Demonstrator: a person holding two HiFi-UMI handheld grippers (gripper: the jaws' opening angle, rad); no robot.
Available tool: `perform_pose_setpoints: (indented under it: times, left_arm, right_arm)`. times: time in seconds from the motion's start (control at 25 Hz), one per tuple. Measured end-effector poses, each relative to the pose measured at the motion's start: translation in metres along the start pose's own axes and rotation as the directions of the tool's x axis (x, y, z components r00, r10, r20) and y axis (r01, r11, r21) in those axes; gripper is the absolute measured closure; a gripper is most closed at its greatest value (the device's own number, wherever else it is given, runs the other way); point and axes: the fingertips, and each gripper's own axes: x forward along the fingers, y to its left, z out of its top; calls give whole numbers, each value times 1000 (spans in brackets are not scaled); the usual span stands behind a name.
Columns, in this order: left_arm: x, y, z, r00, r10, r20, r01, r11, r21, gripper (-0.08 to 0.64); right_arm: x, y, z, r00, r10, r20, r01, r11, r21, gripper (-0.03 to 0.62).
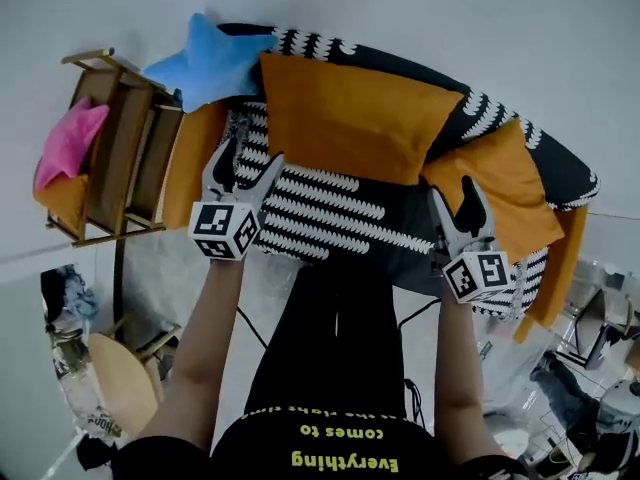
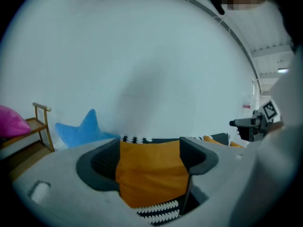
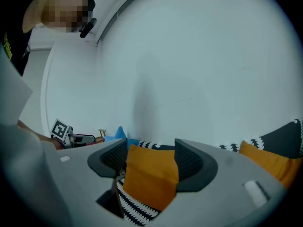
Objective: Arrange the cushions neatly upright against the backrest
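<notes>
White wall backs the patterned sofa (image 1: 320,208), where the big orange cushion (image 1: 350,113) leans slumped on the backrest. Left gripper (image 1: 250,163) and right gripper (image 1: 455,203) hover empty, jaws wide. Best bet: take both lower corners evenly and stand it square.

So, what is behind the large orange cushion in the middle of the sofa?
The black-and-white backrest; only its top edge shows above the orange cushion. The rest is covered.
</notes>
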Motion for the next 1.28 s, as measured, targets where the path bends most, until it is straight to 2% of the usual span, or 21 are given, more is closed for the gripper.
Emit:
perform_pose_setpoints:
  times: [0.16, 0.24, 0.4, 0.68, 1.04, 1.28]
  left_arm:
    - [-40, -16, 33, 1000, -15, 16, 13, 996, 91, 158]
    - [-52, -26, 44, 999, -34, 10, 33, 995, 92, 158]
    - [-58, -65, 77, 996, -68, 57, 64, 995, 78, 158]
    - [-58, -105, 100, 978, -186, 92, 176, 979, 108, 158]
    - [-42, -199, 120, 949, -300, 98, 283, 946, 159, 158]
    - [-29, -268, 117, 947, -308, 88, 289, 940, 180, 158]
  right_arm:
    - [-20, 25, 28, 1000, 12, -5, -12, 999, -30, 258]
    - [-27, 40, 41, 1000, 11, 1, -11, 998, -61, 259]
    - [-50, 51, 79, 999, 11, 43, -7, 996, -90, 241]
    - [-80, 67, 91, 994, -57, 92, 64, 995, -73, 231]
    - [-155, 18, 112, 977, -156, 144, 166, 984, -61, 219]
    - [-201, -32, 109, 977, -157, 148, 165, 985, -45, 219]
